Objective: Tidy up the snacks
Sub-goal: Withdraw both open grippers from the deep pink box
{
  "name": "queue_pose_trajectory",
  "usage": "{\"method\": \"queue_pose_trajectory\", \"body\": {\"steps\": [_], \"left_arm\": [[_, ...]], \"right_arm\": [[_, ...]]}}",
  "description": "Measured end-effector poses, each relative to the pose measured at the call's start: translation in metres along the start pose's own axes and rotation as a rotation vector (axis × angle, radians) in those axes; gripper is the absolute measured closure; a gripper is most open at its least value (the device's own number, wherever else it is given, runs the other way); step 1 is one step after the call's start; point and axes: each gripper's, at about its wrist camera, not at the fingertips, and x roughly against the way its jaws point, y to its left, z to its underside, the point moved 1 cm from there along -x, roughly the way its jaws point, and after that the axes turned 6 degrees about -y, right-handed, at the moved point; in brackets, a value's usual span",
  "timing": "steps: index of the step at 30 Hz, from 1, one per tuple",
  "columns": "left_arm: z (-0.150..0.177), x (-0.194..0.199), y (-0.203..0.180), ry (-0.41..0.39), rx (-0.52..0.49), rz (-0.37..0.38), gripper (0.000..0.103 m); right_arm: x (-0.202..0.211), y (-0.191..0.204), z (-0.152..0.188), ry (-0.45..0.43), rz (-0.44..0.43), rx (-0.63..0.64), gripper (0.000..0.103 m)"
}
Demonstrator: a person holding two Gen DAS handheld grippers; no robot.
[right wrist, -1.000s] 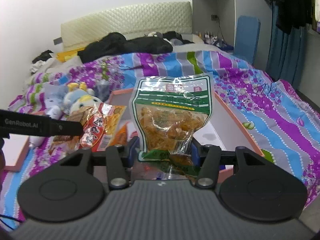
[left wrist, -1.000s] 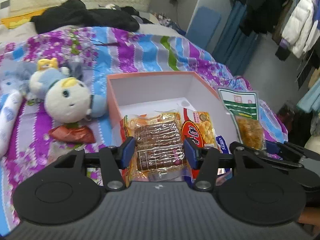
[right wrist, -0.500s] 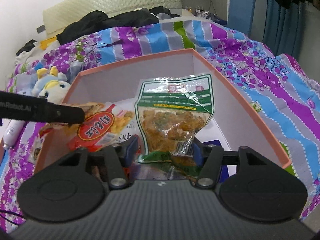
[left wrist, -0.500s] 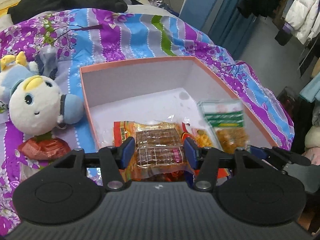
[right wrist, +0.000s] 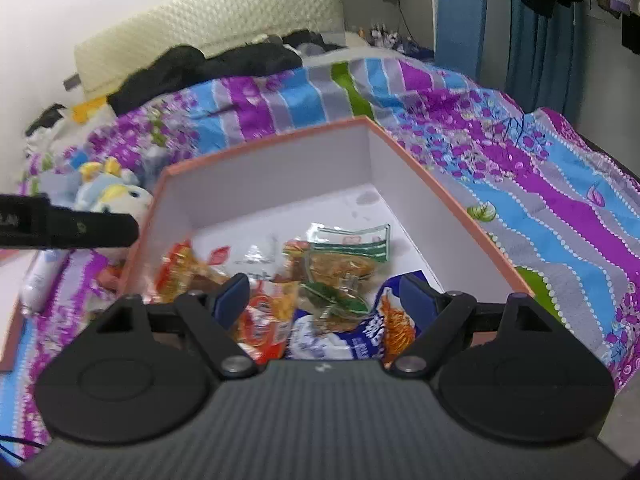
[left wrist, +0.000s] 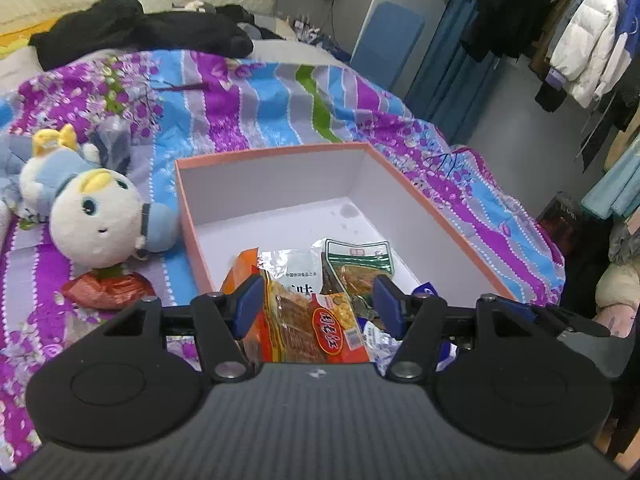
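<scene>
An orange-rimmed white box (left wrist: 400, 184) (right wrist: 436, 196) lies on the bed. In its near end lie an orange-red snack packet (left wrist: 312, 320) (right wrist: 264, 312), a green-topped clear pouch (left wrist: 358, 258) (right wrist: 348, 252) and a blue noodle packet (right wrist: 360, 336). My left gripper (left wrist: 320, 304) is open above the orange-red packet, not touching it as far as I can tell. My right gripper (right wrist: 326, 294) is open and empty above the pouch and blue packet. The left gripper's finger (right wrist: 68, 226) shows at the left in the right wrist view.
A white and blue plush toy (left wrist: 96, 216) lies left of the box, with a red packet (left wrist: 106, 286) in front of it. Black clothes (left wrist: 140, 36) lie at the bed's head. Hanging coats (left wrist: 580, 40) and a blue curtain (right wrist: 540, 40) stand at the right.
Both grippers opened. The orange-red packets dropped from the left gripper and the green-topped pouch from the right gripper; all now lie in the box. Both grippers pulled back slightly.
</scene>
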Motion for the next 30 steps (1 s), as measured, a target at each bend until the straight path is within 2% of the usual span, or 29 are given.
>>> {"method": "queue_pose_trajectory", "body": {"steps": [13,23,30], "left_arm": [[0.024,0.117,-0.006,-0.108,0.010,-0.029,0.037],[0.057,0.180,0.001,-0.154,0.031,-0.053,0.037],[0.073,0.218,0.007,-0.193,0.039,-0.095,0.037]], "right_arm": [[0.086,0.035,0.001,-0.104,-0.078,0.027,0.019],[0.130,0.055,0.014,-0.137,-0.127,0.045,0.020],[0.149,0.066,0.019,-0.169,-0.149,0.058,0.020]]}}
